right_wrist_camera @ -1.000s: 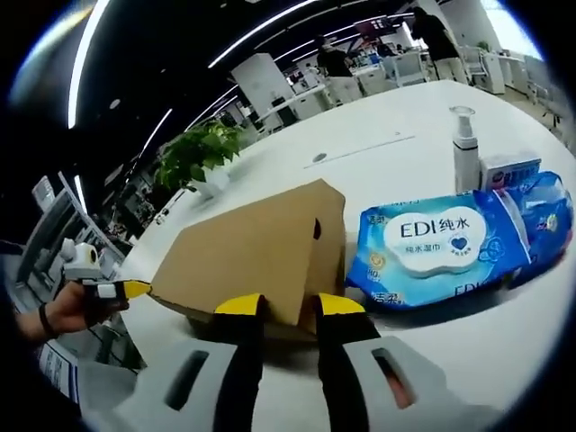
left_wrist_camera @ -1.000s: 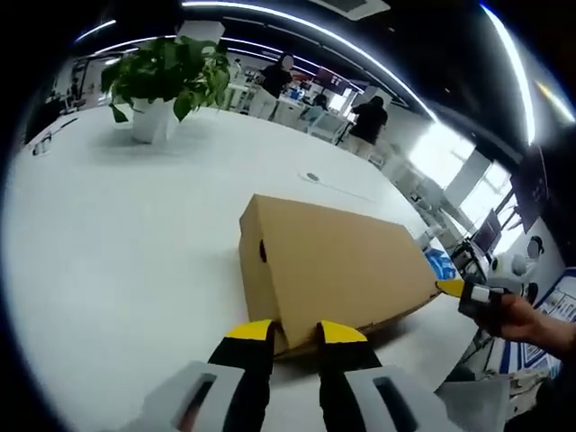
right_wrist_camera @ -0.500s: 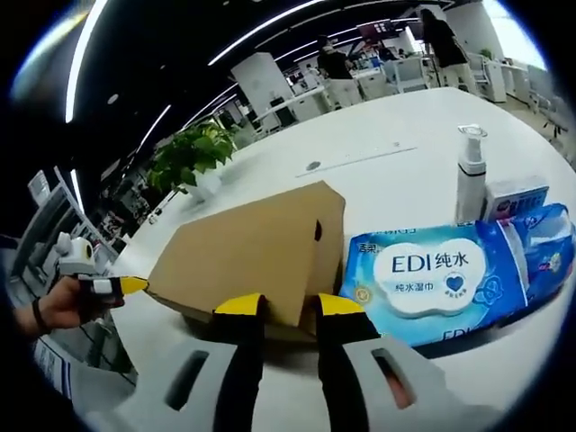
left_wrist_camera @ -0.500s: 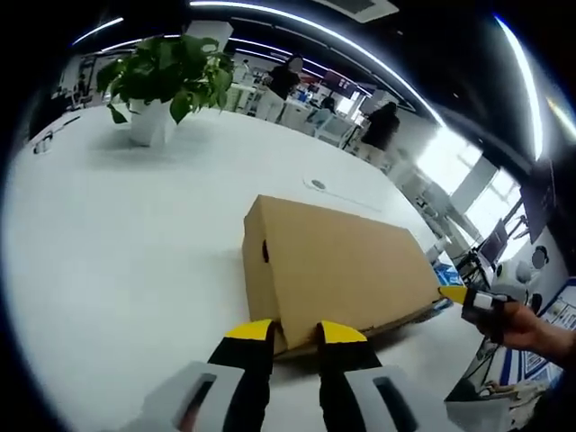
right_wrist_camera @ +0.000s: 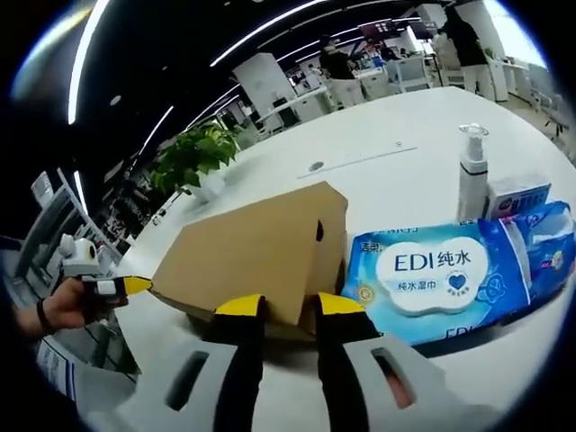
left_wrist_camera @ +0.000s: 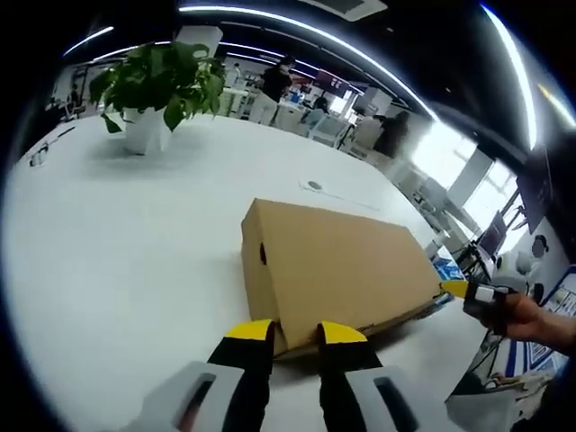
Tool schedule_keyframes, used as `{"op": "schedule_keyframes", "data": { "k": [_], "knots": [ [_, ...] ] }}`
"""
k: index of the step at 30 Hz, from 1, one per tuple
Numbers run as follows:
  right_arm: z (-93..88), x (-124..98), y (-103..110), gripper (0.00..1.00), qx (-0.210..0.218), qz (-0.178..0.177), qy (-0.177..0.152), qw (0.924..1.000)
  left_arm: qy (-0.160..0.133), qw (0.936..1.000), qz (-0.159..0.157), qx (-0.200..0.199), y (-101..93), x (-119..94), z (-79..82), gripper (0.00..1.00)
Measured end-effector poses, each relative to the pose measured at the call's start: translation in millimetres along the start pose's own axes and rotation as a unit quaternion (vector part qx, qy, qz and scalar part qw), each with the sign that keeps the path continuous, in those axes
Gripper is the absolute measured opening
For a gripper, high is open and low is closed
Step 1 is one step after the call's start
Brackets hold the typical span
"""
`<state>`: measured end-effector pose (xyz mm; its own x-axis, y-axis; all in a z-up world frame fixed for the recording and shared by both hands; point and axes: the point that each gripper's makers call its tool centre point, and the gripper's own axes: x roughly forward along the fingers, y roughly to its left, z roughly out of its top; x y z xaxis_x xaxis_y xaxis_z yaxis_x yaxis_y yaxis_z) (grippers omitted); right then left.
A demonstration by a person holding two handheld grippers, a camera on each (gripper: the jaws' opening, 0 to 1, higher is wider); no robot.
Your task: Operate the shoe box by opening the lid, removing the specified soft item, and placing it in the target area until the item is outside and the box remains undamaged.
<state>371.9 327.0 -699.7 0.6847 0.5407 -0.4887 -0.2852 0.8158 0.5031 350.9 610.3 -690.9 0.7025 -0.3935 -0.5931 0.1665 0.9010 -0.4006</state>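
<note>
1 shoe box (left_wrist_camera: 337,265), 1 wipes pack (right_wrist_camera: 441,274), 1 pump bottle (right_wrist_camera: 471,171).

Left gripper (left_wrist_camera: 295,333) is pointing forward with its yellow-tipped jaws standing slightly apart, gripping nothing visible between them. Right gripper (right_wrist_camera: 290,307) is posing likewise, jaws parted by a narrow gap. In each view the opposite gripper's yellow tip is showing at the frame edge, a hand (right_wrist_camera: 56,306) wrapping around its body.
</note>
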Motion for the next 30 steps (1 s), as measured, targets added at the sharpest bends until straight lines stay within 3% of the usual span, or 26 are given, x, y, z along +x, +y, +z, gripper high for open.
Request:
{"op": "schedule_keyframes", "data": {
  "k": [5, 13, 22, 30],
  "knots": [
    [1.7, -17.1, 0.7, 0.21, -0.016, -0.004, -0.011, 0.9998, -0.029, 0.9996, 0.0, 0.002, 3.4, -18.8, 6.9, 0.21],
    [2.9, -59.4, -0.9, 0.28, -0.078, -0.016, -0.034, 0.9962, -0.05, 0.9979, -0.001, 0.041, -6.0, -57.8, -1.3, 0.24],
    [-4.4, -109.0, -9.5, 0.36, -0.111, -0.038, -0.056, 0.9915, -0.036, 0.9937, -0.008, 0.106, -27.7, -82.6, -16.9, 0.3],
    [-8.0, -140.0, -21.9, 0.43, -0.095, -0.071, -0.091, 0.9887, -0.021, 0.9936, -0.001, 0.111, -36.9, -91.6, -25.1, 0.32]
  ]
}}
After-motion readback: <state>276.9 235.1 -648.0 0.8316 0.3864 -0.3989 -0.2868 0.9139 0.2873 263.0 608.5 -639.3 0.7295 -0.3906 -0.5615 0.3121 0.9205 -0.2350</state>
